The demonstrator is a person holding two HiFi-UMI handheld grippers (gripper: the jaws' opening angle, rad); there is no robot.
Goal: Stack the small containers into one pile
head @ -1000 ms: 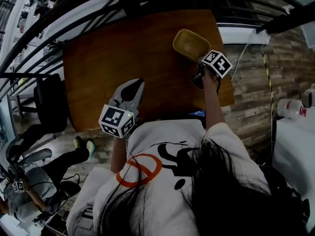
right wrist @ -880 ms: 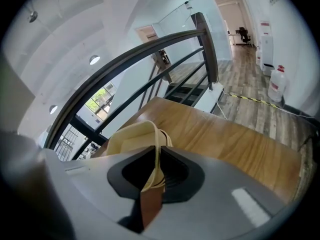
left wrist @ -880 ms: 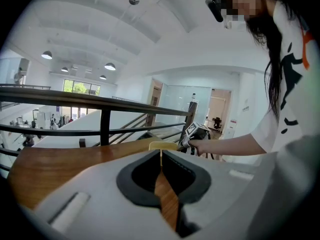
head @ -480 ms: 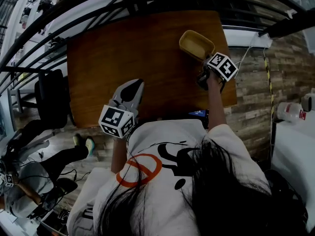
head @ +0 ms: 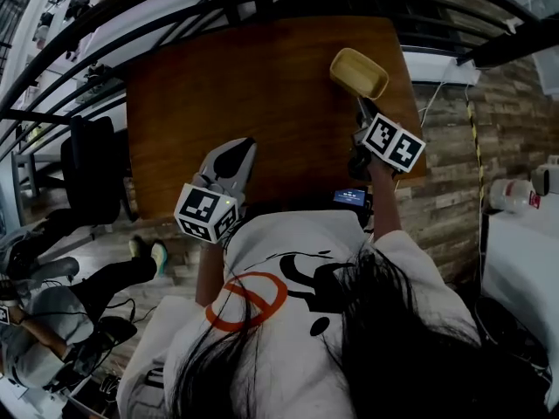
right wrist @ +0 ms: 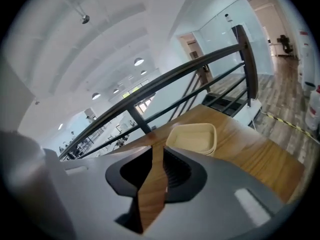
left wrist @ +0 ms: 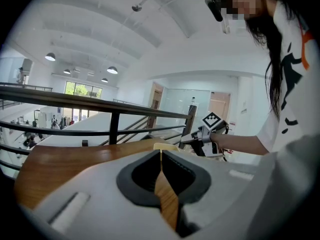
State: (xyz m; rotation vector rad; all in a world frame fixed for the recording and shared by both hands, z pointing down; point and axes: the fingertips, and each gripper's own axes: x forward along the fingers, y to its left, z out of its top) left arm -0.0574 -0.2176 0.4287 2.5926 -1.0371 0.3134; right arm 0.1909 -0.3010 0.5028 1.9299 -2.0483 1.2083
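Sitting near far corner of table (head: 262,103), yellow containers (head: 359,72); right gripper (head: 362,112) near

The table (head: 262,94) is warm brown with a wood grain. At its one o'clock corner, the containers (head: 359,72) are pale yellow. The left gripper (left wrist: 160,151) and right gripper (right wrist: 152,149) are light grey, and their cubes (head: 206,213) carry black-and-white squares. The shirt (head: 288,269) is white with an orange ring.

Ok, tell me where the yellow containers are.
In the head view, the yellow containers sit at the far right corner of the table, just ahead of the right gripper.
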